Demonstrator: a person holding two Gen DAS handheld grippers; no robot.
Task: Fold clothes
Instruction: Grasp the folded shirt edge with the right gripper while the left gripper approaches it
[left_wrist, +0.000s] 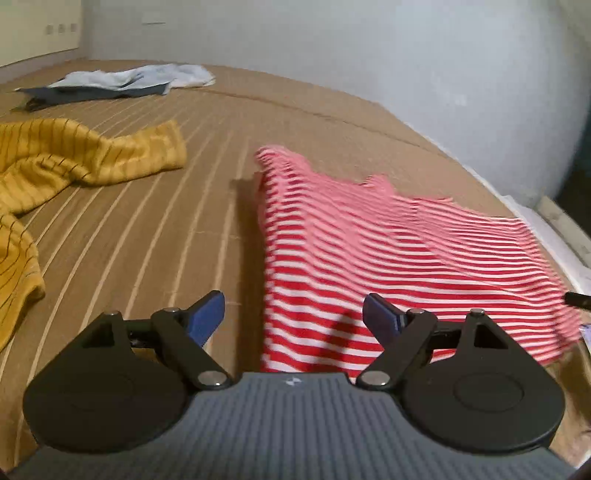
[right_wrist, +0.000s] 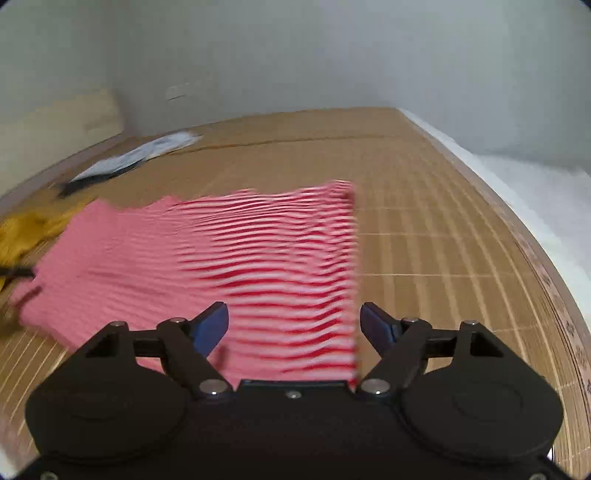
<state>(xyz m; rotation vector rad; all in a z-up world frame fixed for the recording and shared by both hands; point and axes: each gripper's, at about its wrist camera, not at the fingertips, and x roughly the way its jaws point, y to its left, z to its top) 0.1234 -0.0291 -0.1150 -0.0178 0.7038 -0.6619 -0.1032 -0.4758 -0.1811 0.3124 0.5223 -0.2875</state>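
Both sets of fingers wide, empty. Red-and-white striped shirt (left_wrist: 388, 266) lies flat on bed mat (left_wrist: 155, 229): light, limp knit, likely stretchy. I'd pinch near hem corners.

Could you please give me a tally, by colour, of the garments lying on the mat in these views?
Red-and-white striped garment: 1
Mustard yellow garment with dark stripes: 1
Pale blue or white garment, far end: 1
Dark grey-blue garment, beneath the pale one: 1
Total: 4, though the far pile is too small to separate with certainty.
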